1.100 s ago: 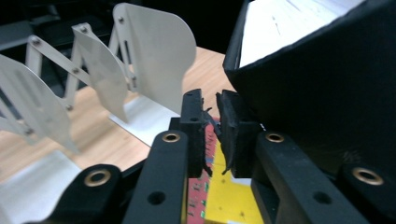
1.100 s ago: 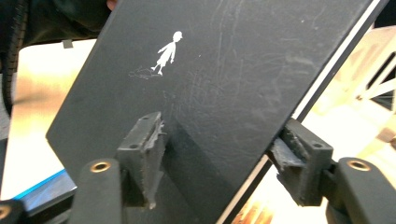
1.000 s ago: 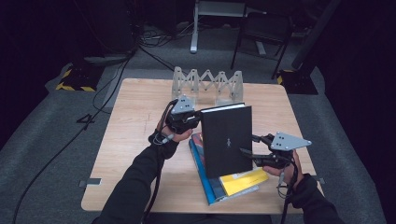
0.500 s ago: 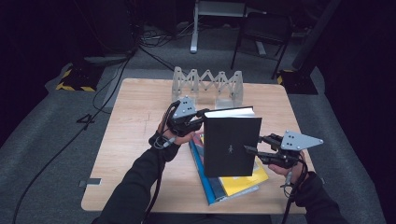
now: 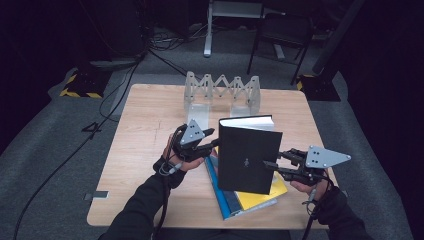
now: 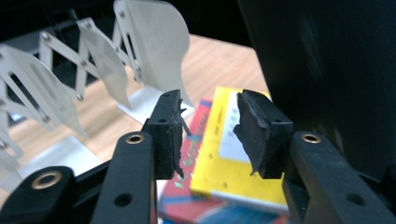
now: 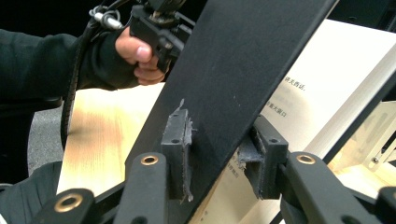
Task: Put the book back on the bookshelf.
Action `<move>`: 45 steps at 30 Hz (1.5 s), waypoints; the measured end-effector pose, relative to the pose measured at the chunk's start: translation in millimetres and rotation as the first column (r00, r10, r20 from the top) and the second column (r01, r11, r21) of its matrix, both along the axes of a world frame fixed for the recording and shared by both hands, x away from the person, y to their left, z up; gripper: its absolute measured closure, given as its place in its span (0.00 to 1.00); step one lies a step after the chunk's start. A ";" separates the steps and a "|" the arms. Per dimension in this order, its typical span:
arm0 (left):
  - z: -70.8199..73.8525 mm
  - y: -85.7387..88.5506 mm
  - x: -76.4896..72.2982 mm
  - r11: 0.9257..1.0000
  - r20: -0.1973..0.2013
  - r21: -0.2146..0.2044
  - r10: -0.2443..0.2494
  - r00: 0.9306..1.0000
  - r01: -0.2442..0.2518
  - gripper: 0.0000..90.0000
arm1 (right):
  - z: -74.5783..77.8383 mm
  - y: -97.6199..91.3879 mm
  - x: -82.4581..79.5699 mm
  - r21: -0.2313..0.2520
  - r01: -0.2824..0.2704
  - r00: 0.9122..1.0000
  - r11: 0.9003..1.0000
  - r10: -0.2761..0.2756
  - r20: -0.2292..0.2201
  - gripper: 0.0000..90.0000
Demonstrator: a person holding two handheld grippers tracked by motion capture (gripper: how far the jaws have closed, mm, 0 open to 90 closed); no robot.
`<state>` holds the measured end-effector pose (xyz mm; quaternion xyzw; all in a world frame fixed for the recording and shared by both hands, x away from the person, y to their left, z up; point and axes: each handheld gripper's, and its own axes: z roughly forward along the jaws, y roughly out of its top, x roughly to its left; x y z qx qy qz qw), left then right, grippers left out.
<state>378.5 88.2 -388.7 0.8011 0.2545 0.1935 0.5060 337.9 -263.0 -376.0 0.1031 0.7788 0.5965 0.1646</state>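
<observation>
Nearest me, my right gripper has just been closing, and its jaws now pinch the front cover of the black book, standing upright over 2 flat books. That hardback looks heavy and its cover may swing, so I'd grip the spine. My left gripper has just been opening beside it, holding nothing.

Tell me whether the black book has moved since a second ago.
Yes. The black book has swung up from leaning back over the stacked books to standing nearly upright, its top edge now closer to the metal rack.
</observation>
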 end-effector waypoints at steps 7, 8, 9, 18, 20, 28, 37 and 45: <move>-20.1 4.7 -16.6 0.995 -0.047 0.083 -0.046 0.998 0.050 0.58 | -0.9 -1.9 -1.6 0.007 -0.008 1.000 1.000 0.008 -0.003 0.72; -23.3 4.4 -21.8 0.993 -0.053 0.104 -0.052 0.997 0.057 0.56 | -0.8 -2.0 -1.6 0.007 -0.009 1.000 1.000 0.009 -0.003 0.72; -24.8 4.7 -24.3 0.991 -0.055 0.114 -0.057 0.997 0.063 0.55 | -0.9 -1.9 -1.5 0.007 -0.005 1.000 1.000 0.005 -0.004 0.72; -43.3 7.7 -51.1 0.975 -0.160 0.167 -0.118 0.980 0.145 0.42 | -0.4 -1.0 -5.4 -0.003 -0.011 1.000 1.000 0.011 0.015 0.72; -45.5 7.4 -54.5 0.974 -0.185 0.133 -0.156 0.970 0.182 0.39 | -0.4 -1.2 -5.9 -0.006 -0.011 1.000 1.000 0.011 0.018 0.72; -48.4 -18.8 -52.3 0.974 -0.172 0.061 -0.207 0.963 0.220 0.31 | -0.1 -1.1 -8.2 -0.015 -0.024 0.999 1.000 0.025 0.039 0.72; -42.1 -35.8 -31.1 0.963 -0.145 -0.008 -0.267 0.953 0.269 0.21 | 0.2 -2.2 -11.1 -0.031 -0.045 0.997 0.999 0.047 0.062 0.71; -28.2 -48.3 -16.1 0.939 -0.133 -0.057 -0.343 0.930 0.338 0.19 | -0.4 -3.9 -12.6 -0.048 -0.037 0.997 0.998 0.040 0.068 0.70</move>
